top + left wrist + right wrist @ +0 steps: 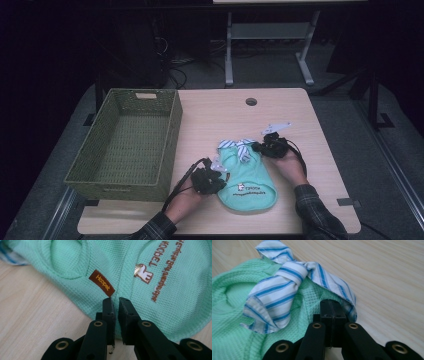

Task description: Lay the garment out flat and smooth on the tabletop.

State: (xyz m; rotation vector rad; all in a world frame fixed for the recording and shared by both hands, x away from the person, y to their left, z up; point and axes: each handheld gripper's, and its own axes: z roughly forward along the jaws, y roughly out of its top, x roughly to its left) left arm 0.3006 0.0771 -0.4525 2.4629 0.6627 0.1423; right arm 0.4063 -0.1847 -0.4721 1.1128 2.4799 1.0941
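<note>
Bare table (295, 120) right of garment (247, 187); basket (125, 140) walls off left.

Left gripper (214, 173) low at 7 o'clock, jaws pointing toward 1 o'clock, narrow gap between them. Right gripper (261, 146) at 4 o'clock, jaws pressed together, pointing toward 9 o'clock. Both forearms enter from 6 o'clock

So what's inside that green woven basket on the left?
The green basket looks empty: the high view shows just its woven floor and inner walls. The near wall hides the strip of floor right behind it. The mint garment lies outside, on the table.
</note>
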